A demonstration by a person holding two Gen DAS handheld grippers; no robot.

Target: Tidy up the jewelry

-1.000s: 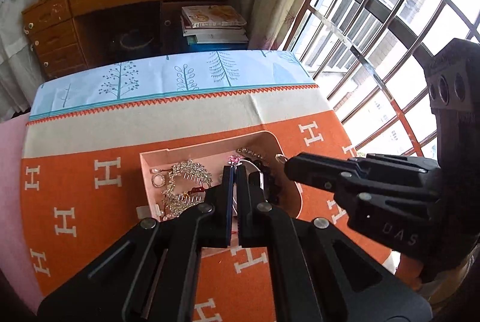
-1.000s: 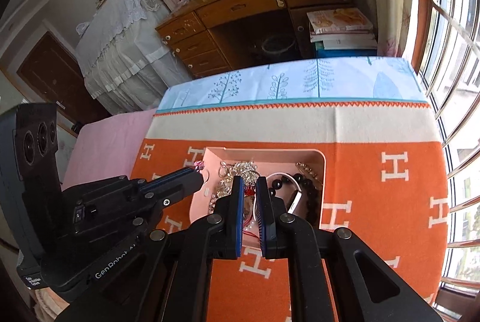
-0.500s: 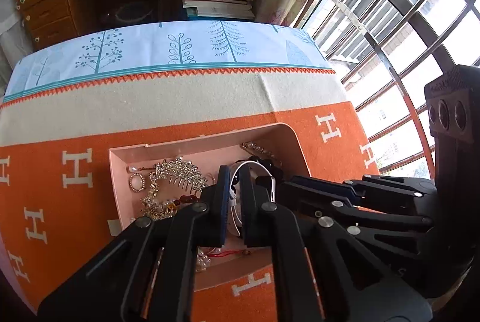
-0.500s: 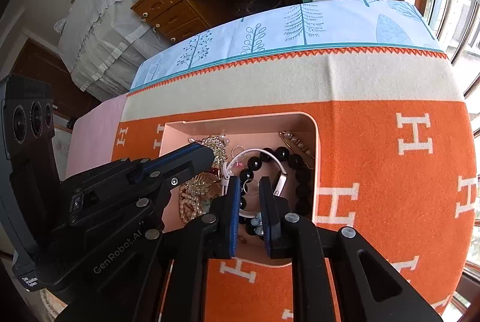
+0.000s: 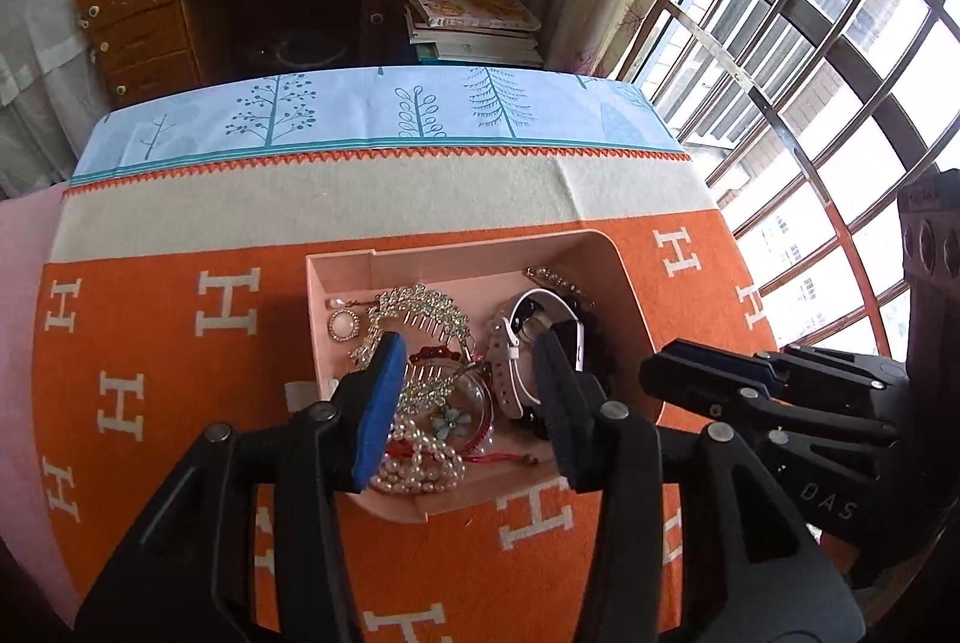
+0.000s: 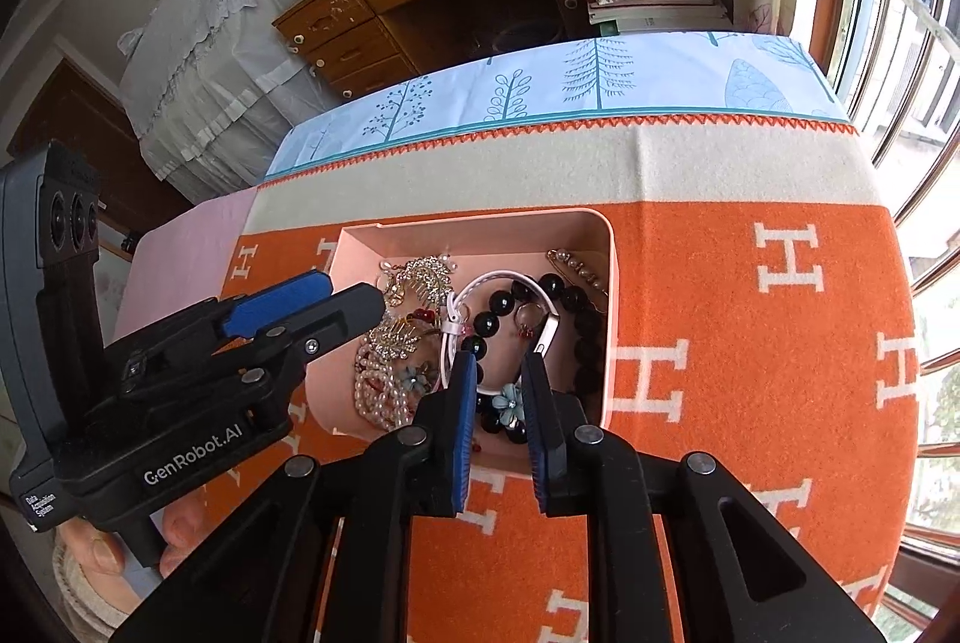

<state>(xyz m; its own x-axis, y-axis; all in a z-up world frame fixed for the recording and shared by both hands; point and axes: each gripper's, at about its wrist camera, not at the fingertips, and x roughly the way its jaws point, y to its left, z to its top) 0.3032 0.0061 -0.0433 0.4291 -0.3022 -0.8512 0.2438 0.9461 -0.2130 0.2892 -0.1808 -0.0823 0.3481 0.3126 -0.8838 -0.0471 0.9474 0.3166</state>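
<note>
Both grippers hang over the shallow pink jewelry tray (image 5: pixel 624 277) on the orange H-patterned worktop (image 5: pixel 150 343). Left gripper (image 5: pixel 465 391) jaws are opening over the gold rhinestone comb (image 5: pixel 420 310), nothing pinched. Right gripper (image 6: pixel 501 397) is narrow, widening slightly, probably lining up on the black bead bracelet (image 6: pixel 498 304), hard to tell.

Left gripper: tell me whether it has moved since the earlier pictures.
Yes. The left gripper has come down toward the pink tray, which looms larger in its view, and its jaws are opening over the jewelry, gripping nothing.
</note>
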